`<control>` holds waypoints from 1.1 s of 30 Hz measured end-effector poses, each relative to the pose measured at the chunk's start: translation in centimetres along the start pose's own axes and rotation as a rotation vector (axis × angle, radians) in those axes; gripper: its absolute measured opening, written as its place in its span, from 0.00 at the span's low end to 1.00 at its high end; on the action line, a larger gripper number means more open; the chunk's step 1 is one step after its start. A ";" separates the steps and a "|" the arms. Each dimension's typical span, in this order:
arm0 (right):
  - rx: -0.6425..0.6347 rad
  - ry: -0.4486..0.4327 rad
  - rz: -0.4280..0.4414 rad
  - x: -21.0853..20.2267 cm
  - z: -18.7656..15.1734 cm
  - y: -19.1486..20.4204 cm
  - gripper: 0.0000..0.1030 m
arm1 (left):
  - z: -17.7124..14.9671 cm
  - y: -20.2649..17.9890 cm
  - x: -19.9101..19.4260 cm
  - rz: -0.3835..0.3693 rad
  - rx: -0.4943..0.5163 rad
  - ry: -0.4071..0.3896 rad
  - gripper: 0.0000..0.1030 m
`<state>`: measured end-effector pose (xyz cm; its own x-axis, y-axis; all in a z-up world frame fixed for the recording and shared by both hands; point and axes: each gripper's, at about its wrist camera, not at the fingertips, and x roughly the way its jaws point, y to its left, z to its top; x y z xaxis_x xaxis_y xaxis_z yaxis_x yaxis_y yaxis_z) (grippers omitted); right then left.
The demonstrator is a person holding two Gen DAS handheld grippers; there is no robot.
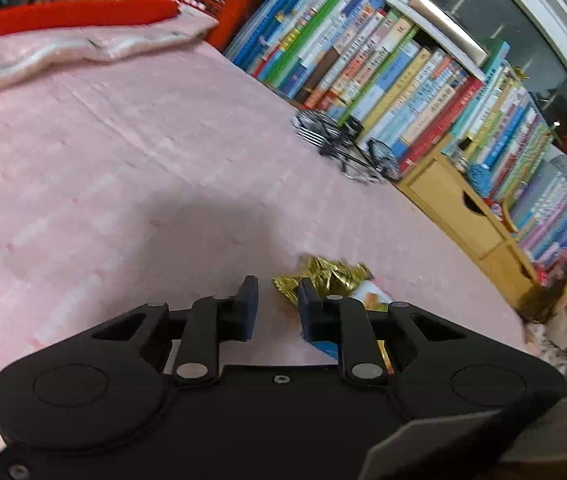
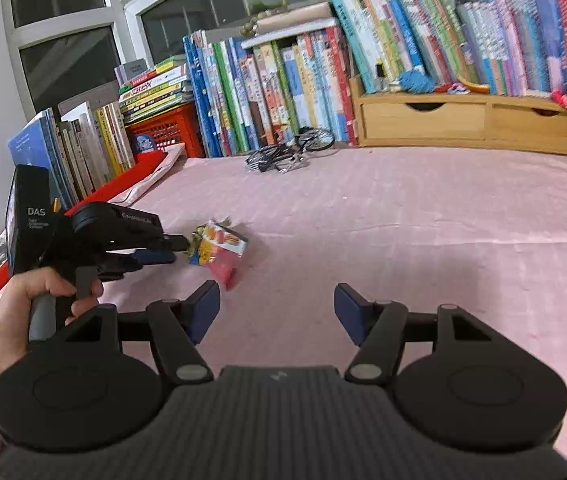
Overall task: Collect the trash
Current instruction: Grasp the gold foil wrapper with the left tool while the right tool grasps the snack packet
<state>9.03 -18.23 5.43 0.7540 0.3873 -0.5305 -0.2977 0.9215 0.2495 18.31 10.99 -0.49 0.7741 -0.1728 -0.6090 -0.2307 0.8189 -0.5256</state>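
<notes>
— Gold foil at one end, crumpled; what's the rest?

— One snack wrapper point(image 1: 335, 276), printed yellow, red and blue, lying on the pink cloth point(image 1: 123, 160). My left gripper point(image 1: 278, 304) has its jaws drawn narrow around the gold end. Only one pad touches it, so it isn't pinched. My right gripper point(image 2: 277, 308) hangs nearby, jaws spread on nothing.

— Count?

— One wrapper, one toy bicycle point(image 2: 287, 152), one wooden unit point(image 2: 463, 120) with two drawers.

— Room?

— Wide bare cloth ahead. Books point(image 2: 283, 88) wall the far edge and the left side.
</notes>
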 end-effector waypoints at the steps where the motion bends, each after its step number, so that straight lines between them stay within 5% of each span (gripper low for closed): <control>1: -0.004 -0.001 0.010 0.6 0.2 0.1 0.76 | 0.0 -0.1 0.0 -0.014 0.001 0.002 0.19; 5: -0.059 0.017 0.028 3.0 1.0 1.1 0.84 | 0.0 -0.4 -0.2 -0.034 0.004 -0.008 0.25; 15: -0.171 0.110 0.042 10.8 2.6 5.0 0.92 | 1.3 0.7 -0.3 -0.063 -0.088 -0.037 0.62; 18: -0.208 0.141 0.031 12.5 2.5 5.7 0.92 | 1.7 0.8 0.0 -0.053 -0.089 -0.030 0.66; 20: -0.208 0.150 0.037 12.9 2.4 5.7 0.75 | 1.8 0.6 0.3 -0.049 -0.073 -0.023 0.68; 25: -0.227 0.109 0.050 10.9 1.8 5.3 0.56 | 1.8 -0.2 0.8 -0.060 -0.040 -0.012 0.75; 33: -0.210 0.058 0.001 6.6 1.2 2.8 0.52 | 1.0 -3.1 2.2 -0.052 0.068 0.001 0.80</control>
<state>13.84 -13.11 3.66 0.7204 0.3839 -0.5776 -0.4186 0.9047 0.0792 21.34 8.62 0.37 0.7831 -0.2166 -0.5830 -0.1498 0.8441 -0.5149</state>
